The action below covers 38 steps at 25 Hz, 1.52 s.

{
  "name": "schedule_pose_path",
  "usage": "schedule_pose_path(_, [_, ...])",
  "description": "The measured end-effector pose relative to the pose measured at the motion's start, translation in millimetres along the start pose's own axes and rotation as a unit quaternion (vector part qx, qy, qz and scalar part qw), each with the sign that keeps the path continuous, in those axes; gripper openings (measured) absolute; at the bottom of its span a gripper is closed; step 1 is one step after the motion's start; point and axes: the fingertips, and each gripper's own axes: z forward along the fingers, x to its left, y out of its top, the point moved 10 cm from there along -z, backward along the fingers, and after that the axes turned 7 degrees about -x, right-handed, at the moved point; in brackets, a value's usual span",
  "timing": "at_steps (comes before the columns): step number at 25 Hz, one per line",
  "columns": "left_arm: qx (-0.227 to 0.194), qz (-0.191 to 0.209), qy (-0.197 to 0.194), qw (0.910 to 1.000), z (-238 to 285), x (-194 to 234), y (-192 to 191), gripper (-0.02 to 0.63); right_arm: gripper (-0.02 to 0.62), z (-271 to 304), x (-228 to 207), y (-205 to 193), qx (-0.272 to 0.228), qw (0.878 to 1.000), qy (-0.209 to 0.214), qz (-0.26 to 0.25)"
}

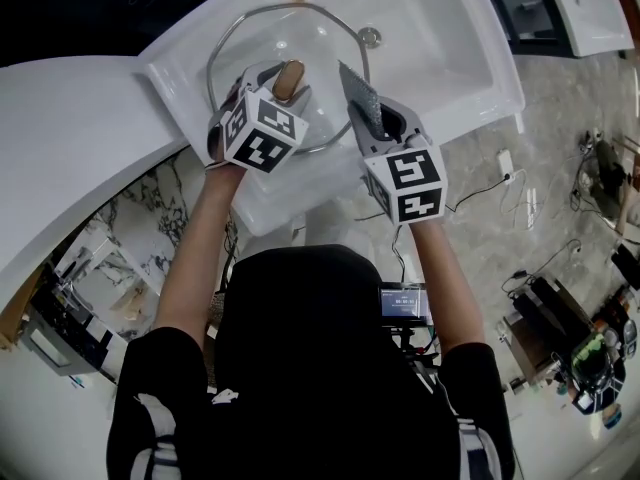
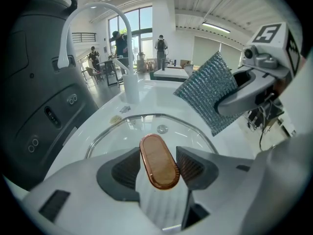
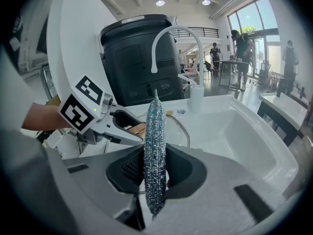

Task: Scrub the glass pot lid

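A curved white tabletop (image 1: 70, 138) carries a white rectangular sink (image 1: 480, 58). Over its basin sits the round glass pot lid with a metal rim (image 1: 290, 38), the drain showing through the glass. The left tool (image 2: 159, 166) is clenched on the lid's oval brown handle (image 1: 288, 80). The right tool (image 3: 155, 173) grips a silvery blue mesh scouring pad (image 3: 154, 126) edge-up, just beside the lid.

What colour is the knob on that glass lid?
Wood-brown with a coppery rim; the lid knob shows best in the left gripper view.
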Motion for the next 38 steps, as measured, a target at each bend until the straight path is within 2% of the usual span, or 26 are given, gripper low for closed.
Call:
schedule_pose_path(5, [0.003, 0.012, -0.003, 0.9999, 0.8, 0.0, -0.2, 0.208, 0.069, 4.4, -1.0, -5.1, 0.016, 1.0, 0.002, -0.013])
schedule_pose_path(7, [0.004, 0.018, -0.003, 0.9998, -0.2, 0.0, -1.8, 0.186, 0.069, 7.1, -0.7, -7.2, 0.031, 0.999, 0.003, -0.03])
schedule_pose_path(12, [0.003, 0.016, -0.005, 0.9999, -1.0, 0.7, -3.2, 0.179, 0.069, 14.6, -0.6, -10.2, 0.071, 0.993, 0.01, -0.089])
schedule_pose_path(18, [0.0, 0.011, -0.008, 0.9999, -2.0, 1.9, -4.4, 0.175, 0.069, 26.4, -1.0, -7.3, 0.135, 0.97, 0.025, -0.201])
schedule_pose_path(24, [-0.003, 0.008, -0.009, 0.9999, -2.3, 2.5, -5.0, 0.172, 0.069, 38.3, -7.1, 0.7, 0.154, 0.952, 0.02, -0.263])
schedule_pose_path(34, [-0.002, 0.01, -0.014, 0.9998, -0.9, 3.6, -5.1, 0.172, 0.069, 57.0, -11.6, -1.5, 0.162, 0.932, -0.006, -0.325])
schedule_pose_path(38, [-0.003, 0.01, -0.013, 0.9999, -1.3, 3.6, -4.9, 0.172, 0.069, 60.9, -8.2, -8.4, 0.171, 0.925, 0.001, -0.338])
